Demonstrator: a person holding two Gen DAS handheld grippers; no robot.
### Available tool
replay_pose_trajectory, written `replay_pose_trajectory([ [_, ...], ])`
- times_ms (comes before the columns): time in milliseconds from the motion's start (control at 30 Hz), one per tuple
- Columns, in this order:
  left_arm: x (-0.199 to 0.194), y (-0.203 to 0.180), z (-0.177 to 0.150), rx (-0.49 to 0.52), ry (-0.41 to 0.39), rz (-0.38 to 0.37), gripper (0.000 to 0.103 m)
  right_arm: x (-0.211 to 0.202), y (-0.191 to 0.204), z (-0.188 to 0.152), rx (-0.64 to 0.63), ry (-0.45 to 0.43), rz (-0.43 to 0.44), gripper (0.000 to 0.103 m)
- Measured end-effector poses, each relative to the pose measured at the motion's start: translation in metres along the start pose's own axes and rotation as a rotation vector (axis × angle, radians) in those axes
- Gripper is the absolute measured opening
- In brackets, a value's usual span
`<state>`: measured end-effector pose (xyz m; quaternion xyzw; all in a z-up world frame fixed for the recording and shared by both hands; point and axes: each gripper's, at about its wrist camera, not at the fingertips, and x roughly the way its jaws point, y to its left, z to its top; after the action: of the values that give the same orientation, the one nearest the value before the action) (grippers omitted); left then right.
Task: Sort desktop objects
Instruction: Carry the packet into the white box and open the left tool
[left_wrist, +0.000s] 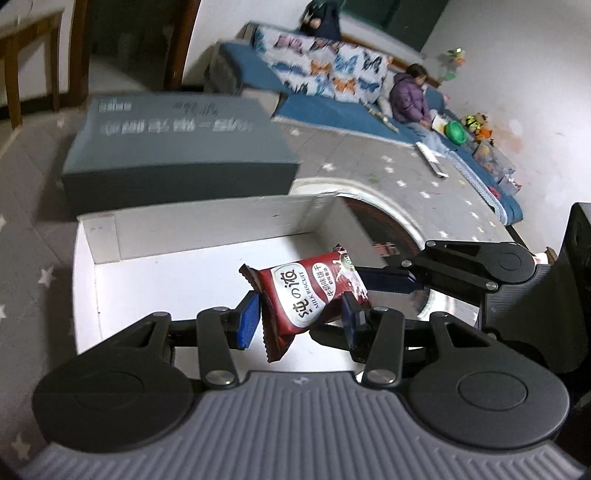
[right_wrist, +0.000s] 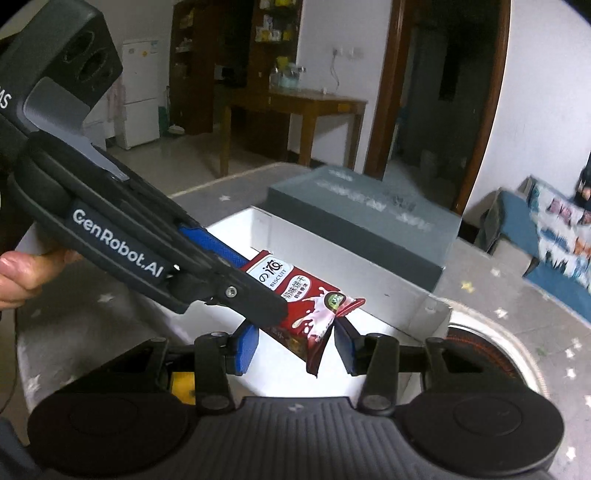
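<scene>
one biscuit packet (left_wrist: 312, 295) is clamped by both the left gripper (left_wrist: 301, 321) and right gripper (right_wrist: 295, 345), over one white box (left_wrist: 192, 221) beside one grey box (left_wrist: 177, 147).

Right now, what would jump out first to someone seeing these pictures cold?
A red milk biscuit packet held in the air between both grippers, the left gripper and the right gripper each gripping an end. Beneath it sits an open white box, with a grey lid lying just beyond.
</scene>
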<state>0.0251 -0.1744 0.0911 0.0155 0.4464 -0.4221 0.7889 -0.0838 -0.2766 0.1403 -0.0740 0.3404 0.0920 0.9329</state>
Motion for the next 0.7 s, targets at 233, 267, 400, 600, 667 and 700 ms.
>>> replay_pose_trajectory([
  [233,0.047,0.029,0.004,-0.081,0.107,0.007,0.047,0.056,-0.029,-0.004,0.059,0.131,0.04,0.046],
  [267,0.052,0.032,0.004,-0.086,0.118,0.011,0.047,0.059,-0.028,-0.007,0.066,0.148,0.04,0.046],
  [400,0.058,0.037,0.0,-0.098,0.128,0.008,0.047,0.067,-0.027,-0.012,0.08,0.192,0.041,0.047],
  [600,0.04,0.034,-0.006,-0.082,0.091,0.032,0.048,0.057,-0.02,-0.011,0.073,0.191,0.008,0.055],
  [667,0.027,0.029,-0.008,-0.066,0.057,0.038,0.054,0.046,-0.018,-0.011,0.065,0.161,-0.008,0.078],
  [700,0.02,0.027,-0.01,-0.058,0.04,0.043,0.059,0.039,-0.017,-0.01,0.061,0.145,-0.013,0.082],
])
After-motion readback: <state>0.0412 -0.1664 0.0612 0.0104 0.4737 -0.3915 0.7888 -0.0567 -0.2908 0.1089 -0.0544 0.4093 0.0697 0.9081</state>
